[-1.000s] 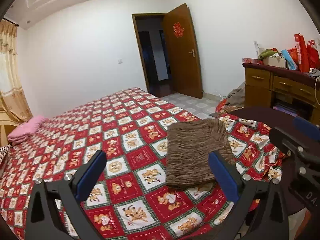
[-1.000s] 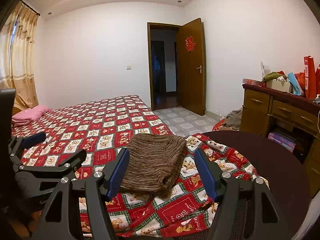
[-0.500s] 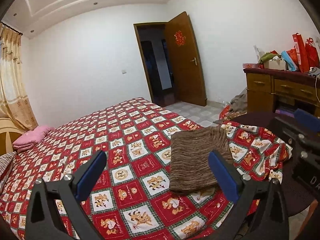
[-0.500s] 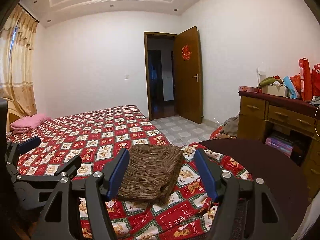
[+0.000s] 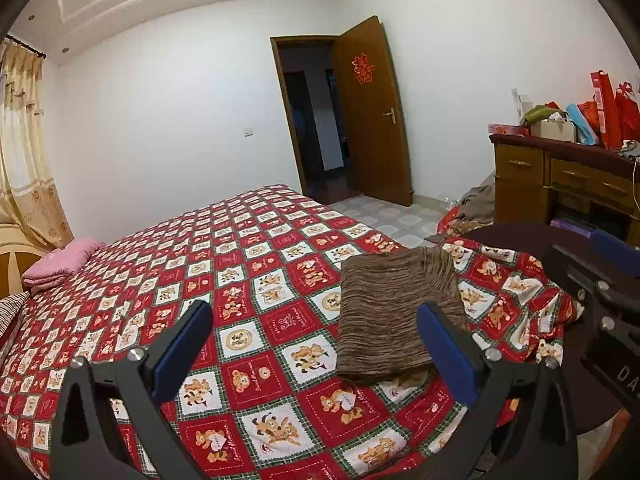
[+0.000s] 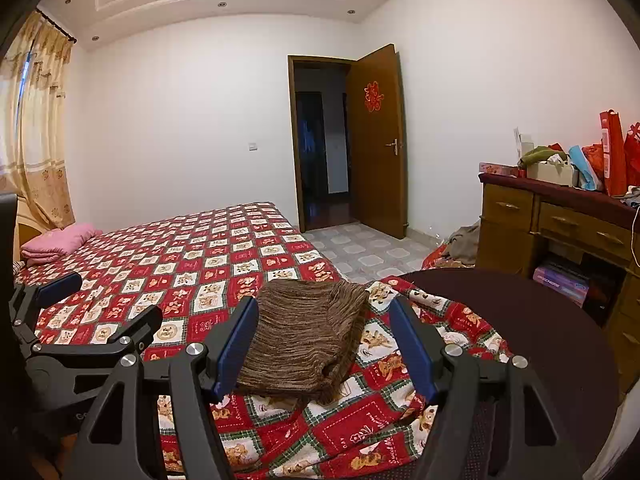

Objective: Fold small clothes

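Brown knit garment [image 6: 304, 336], folded at the bed's [image 5: 248, 240] 5 o'clock corner, could be dragged off; both hand-held grippers [image 5: 316, 344] [image 6: 324, 340] are held wide open, empty.

Both wrist views face the door [image 5: 372, 112] across the bed [image 6: 192, 256].

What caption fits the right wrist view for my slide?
Open right gripper poised above a folded brown knit garment on the red patchwork bedspread.

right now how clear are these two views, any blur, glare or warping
Left wrist view: sharp and evenly lit, fisheye bows the ceiling; brown knit garment clear. Right wrist view: same bowing with dark corners, no glare; open door crisp.
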Tool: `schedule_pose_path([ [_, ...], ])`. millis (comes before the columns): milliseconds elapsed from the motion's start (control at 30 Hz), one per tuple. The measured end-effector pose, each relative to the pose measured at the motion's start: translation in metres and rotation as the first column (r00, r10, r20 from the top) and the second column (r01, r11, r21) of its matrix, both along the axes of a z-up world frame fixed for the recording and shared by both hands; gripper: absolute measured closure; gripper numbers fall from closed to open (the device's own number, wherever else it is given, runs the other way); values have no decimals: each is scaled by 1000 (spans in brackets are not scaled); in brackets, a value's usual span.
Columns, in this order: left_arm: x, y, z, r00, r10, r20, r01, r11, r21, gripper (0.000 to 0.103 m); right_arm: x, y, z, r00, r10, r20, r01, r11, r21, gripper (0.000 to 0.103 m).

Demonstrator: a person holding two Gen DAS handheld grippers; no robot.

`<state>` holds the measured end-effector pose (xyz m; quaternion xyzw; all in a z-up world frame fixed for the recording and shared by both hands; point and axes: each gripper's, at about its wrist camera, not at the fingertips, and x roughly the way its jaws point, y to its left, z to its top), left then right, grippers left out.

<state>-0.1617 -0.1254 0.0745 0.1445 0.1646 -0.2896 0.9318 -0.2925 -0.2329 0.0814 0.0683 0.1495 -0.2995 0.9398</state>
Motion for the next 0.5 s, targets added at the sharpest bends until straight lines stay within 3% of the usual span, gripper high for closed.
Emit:
schedule_pose_path([
  [500,0,-2,0,1000,1,-1,-1,1000,7,0,1,-5,-2,1000,0,-3,0,1000,14,34],
])
